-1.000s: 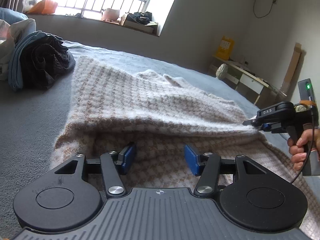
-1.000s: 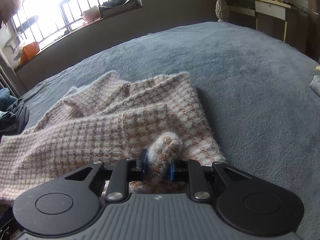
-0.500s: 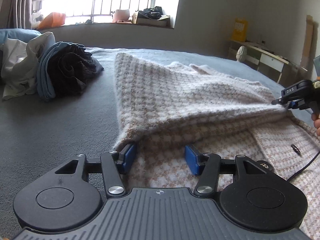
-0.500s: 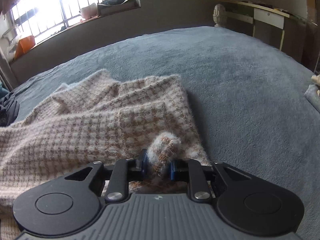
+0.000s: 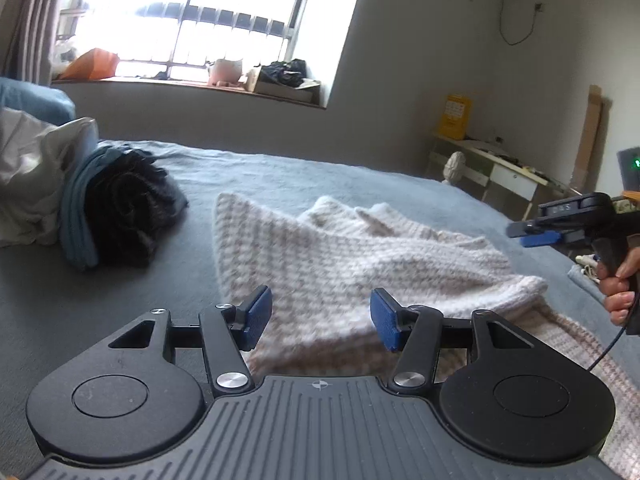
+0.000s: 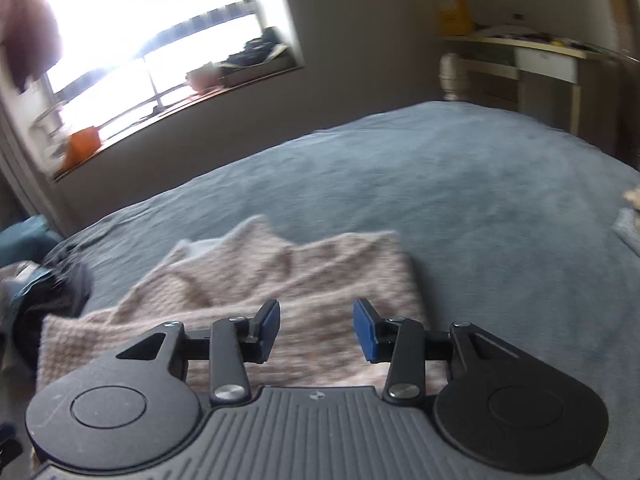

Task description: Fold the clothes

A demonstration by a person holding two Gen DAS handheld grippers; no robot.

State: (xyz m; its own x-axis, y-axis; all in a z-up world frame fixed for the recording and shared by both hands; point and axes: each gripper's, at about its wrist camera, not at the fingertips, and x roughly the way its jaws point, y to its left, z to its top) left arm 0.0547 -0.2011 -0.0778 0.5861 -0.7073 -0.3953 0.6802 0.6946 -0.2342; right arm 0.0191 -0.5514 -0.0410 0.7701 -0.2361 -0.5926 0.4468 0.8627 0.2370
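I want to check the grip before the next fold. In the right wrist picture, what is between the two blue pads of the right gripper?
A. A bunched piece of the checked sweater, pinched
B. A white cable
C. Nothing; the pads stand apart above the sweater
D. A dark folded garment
C: the right gripper has just been opening, and its pads stand apart with nothing pinched, the checked sweater lying loose on the bed below.
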